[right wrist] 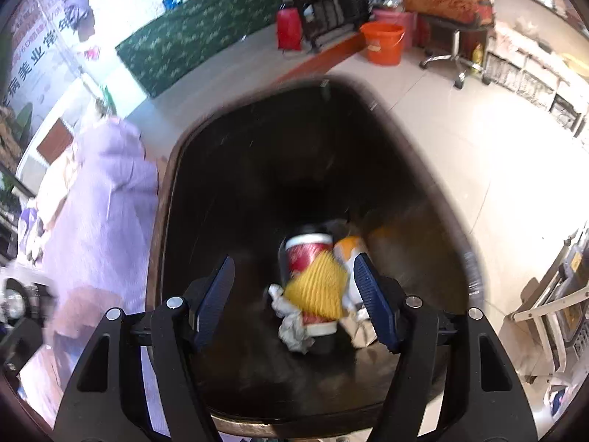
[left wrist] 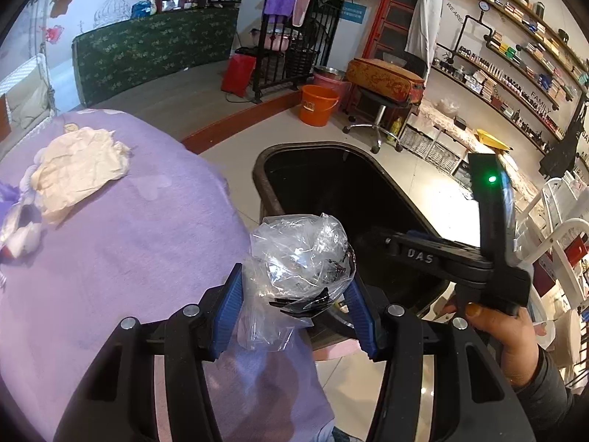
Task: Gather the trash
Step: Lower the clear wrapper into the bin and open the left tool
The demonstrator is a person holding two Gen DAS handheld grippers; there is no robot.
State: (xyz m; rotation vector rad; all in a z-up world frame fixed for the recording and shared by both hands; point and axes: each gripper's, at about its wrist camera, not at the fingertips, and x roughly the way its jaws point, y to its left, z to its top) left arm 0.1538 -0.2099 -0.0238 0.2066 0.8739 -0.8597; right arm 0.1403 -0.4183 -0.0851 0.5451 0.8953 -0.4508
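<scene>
Two grippers over my dark oval trash bin [left wrist: 265, 180]: left gripper [left wrist: 294, 307] clenches crumpled clear plastic wrap [left wrist: 300, 254] beside the rim, ready to drop; right gripper [right wrist: 292, 305] gapes empty above binned red paper cup [right wrist: 309, 254], yellow wrapper [right wrist: 320, 287].
</scene>
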